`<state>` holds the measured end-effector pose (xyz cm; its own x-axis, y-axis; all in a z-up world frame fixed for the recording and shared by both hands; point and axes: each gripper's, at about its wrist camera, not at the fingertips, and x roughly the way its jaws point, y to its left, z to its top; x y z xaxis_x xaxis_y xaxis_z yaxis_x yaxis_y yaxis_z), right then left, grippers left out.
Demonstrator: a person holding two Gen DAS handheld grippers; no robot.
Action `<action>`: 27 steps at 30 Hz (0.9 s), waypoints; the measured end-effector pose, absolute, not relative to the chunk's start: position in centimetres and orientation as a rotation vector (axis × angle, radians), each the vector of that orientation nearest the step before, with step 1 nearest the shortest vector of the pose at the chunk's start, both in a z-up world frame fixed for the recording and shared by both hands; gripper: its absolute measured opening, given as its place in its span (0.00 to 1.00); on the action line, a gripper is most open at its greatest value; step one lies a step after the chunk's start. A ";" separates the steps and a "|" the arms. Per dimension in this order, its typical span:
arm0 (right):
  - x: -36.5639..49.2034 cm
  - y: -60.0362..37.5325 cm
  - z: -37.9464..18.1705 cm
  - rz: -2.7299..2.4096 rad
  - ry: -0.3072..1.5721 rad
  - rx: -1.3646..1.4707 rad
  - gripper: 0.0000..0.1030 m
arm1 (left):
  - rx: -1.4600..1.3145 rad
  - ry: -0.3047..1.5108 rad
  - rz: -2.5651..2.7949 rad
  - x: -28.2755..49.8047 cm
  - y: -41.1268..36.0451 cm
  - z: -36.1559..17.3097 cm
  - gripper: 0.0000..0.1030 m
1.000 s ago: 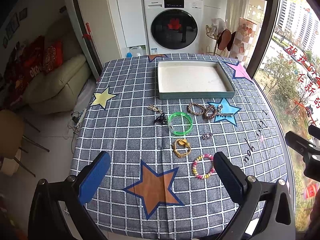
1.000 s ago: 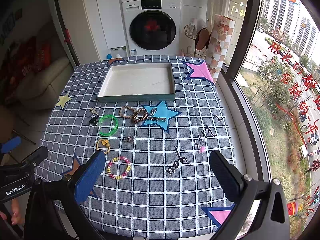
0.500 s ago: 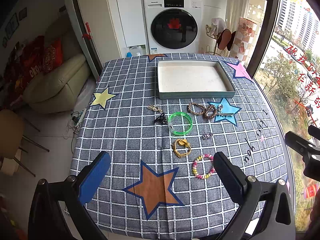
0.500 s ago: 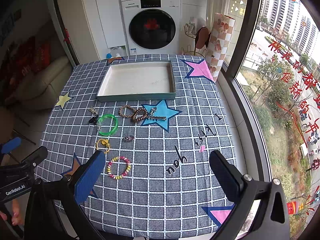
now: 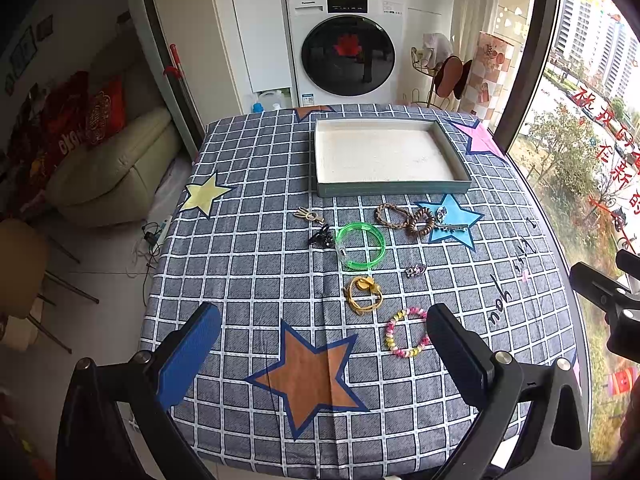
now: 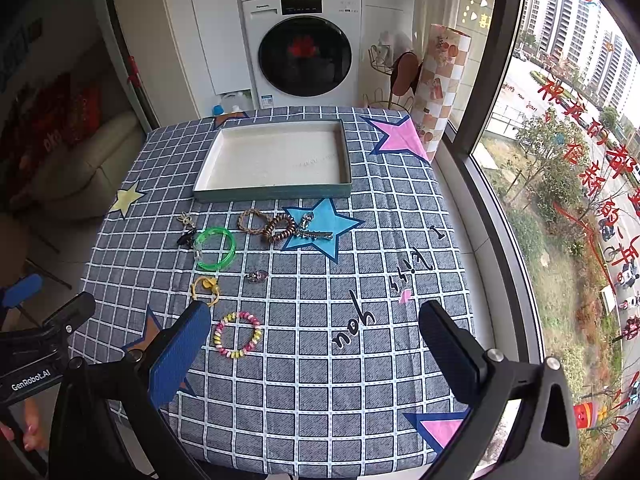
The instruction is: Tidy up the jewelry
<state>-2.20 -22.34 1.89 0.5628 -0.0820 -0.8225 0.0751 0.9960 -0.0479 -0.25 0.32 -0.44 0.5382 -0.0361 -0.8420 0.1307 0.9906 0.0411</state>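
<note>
Checked blue tablecloth [image 5: 248, 264] with star patches, washing machine [image 5: 347, 46] behind, window on the right. Tray [image 5: 390, 190] with white lining at far side of table, nothing in it. Jewelry scattered on cloth between tray and grippers: green bangle [image 5: 360, 245] mid-table, black clip [image 5: 321, 237] just left of it, brown braided bracelet [image 5: 391, 215] and dark coil bracelet [image 5: 420, 222] near tray front, yellow cord bracelet [image 5: 362, 289] closer in, pastel bead bracelet [image 5: 406, 337] nearest. Left gripper [image 5: 322, 350] spread wide, holding nothing, above near table edge; bead bracelet just inside its right finger, not touching. Right gripper [image 6: 314, 354] also wide and holding nothing; bead bracelet [image 6: 237, 334] beside its left finger, everything else farther ahead and to the left.
</note>
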 end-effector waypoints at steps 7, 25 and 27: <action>-2.2 -22.3 1.8 -0.093 0.970 -0.008 1.00 | 0.105 1.002 -0.098 -0.3 0.4 -0.6 1.00; -1.9 -22.3 1.5 -0.095 0.985 -0.004 1.00 | 0.111 1.022 -0.103 0.1 0.5 -1.2 1.00; -1.9 -22.3 1.3 -0.095 0.991 -0.002 1.00 | 0.110 1.027 -0.106 0.3 0.5 -1.4 1.00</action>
<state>-1.93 -22.34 1.30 0.5439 -0.0804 -0.8353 0.0789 0.9959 -0.0444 0.33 0.54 -1.36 0.5131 -0.0363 -0.8576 0.1392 0.9894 0.0415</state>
